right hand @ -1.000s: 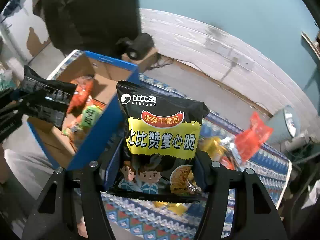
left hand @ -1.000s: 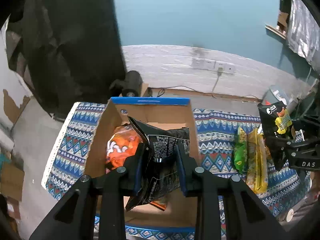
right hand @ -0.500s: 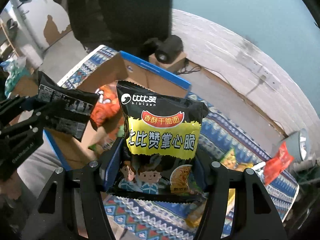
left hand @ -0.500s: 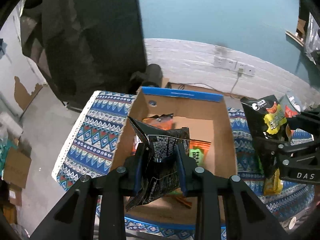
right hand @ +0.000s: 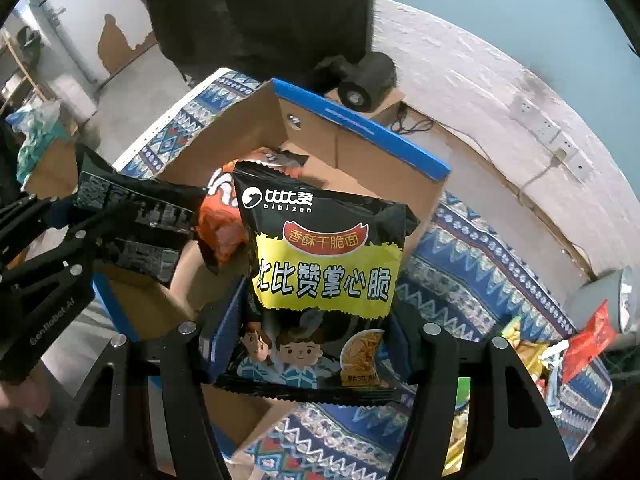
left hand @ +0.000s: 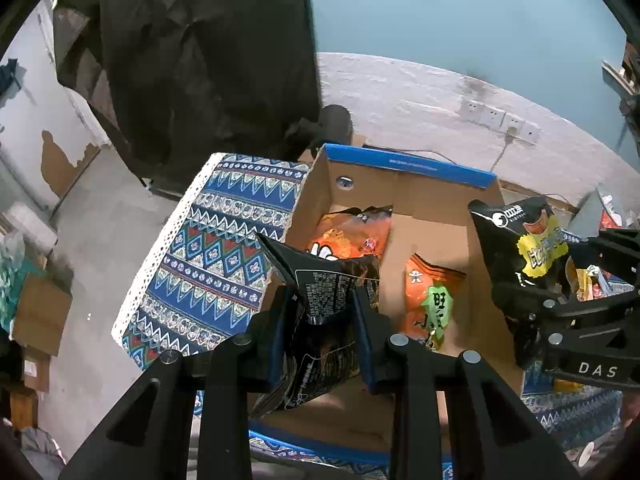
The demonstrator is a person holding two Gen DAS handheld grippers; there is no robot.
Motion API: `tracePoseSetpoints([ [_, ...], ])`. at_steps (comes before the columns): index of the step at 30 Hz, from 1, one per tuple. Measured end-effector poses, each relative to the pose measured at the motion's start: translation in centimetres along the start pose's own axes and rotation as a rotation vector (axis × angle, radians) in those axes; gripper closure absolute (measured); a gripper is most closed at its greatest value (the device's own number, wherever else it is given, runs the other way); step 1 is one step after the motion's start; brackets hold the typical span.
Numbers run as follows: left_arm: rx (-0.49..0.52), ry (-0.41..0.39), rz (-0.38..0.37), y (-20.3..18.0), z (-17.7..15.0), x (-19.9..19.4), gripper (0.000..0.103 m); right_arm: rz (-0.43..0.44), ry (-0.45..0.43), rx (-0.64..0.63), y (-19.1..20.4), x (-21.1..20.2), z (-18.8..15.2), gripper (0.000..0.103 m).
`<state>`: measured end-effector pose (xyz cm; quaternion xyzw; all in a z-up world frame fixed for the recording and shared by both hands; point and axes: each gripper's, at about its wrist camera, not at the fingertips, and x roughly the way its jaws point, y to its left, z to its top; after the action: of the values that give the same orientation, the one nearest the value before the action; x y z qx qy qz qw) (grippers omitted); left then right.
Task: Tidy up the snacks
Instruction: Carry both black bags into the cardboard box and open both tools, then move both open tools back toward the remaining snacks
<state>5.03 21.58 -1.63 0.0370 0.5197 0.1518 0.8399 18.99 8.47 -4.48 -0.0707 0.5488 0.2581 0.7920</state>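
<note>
My left gripper is shut on a black snack bag, held above the near left part of the open cardboard box. My right gripper is shut on a black and yellow noodle snack bag, held over the box's right wall. That bag and the right gripper show at the right in the left wrist view; the left gripper shows at the left in the right wrist view. Two orange snack bags lie in the box.
The box stands on a blue patterned cloth. More snack packets lie on the cloth to the right of the box. A black roll on a small carton and a hanging dark garment are behind the box.
Both grippers have moved left with their bags. The right gripper's bag has come from over the cloth to over the box's right wall. Both grips are unchanged.
</note>
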Motion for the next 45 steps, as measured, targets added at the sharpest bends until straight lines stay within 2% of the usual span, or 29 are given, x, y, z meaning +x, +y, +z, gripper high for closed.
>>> tracePoseSetpoints([
  [8, 0.006, 0.018, 0.007, -0.3, -0.1, 0.4, 0.072, 0.049, 0.003, -0.009, 0.9, 0.3, 0.5, 0.039],
  [10, 0.017, 0.022, 0.017, -0.6, 0.0, 0.4, 0.072, 0.041, -0.007, -0.007, 0.7, 0.0, 0.4, 0.032],
  [11, 0.021, 0.023, 0.018, -0.6, -0.1, 0.4, 0.065, 0.034, -0.014, -0.006, 0.6, -0.2, 0.3, 0.029],
  [13, 0.02, 0.024, 0.018, -0.8, -0.1, 0.4, 0.053, 0.027, -0.023, 0.001, 0.2, -0.5, 0.2, 0.028],
  [19, 0.028, 0.02, -0.002, -1.6, -0.1, -0.2, 0.05, 0.004, -0.041, 0.031, -1.4, -1.9, -0.6, 0.028],
  [26, 0.092, -0.015, -0.008, -4.4, -0.1, -1.8, 0.033, -0.016, -0.049, 0.055, -3.4, -3.7, -2.3, 0.026],
  [36, 0.18, -0.018, -0.035, -9.1, -0.4, -2.6, 0.03, -0.074, -0.06, 0.071, -6.6, -6.5, -6.1, 0.025],
  [45, 0.254, -0.011, -0.075, -13.6, -0.8, -3.2, 0.03, -0.103, -0.052, 0.139, -11.0, -8.0, -10.0, 0.025],
])
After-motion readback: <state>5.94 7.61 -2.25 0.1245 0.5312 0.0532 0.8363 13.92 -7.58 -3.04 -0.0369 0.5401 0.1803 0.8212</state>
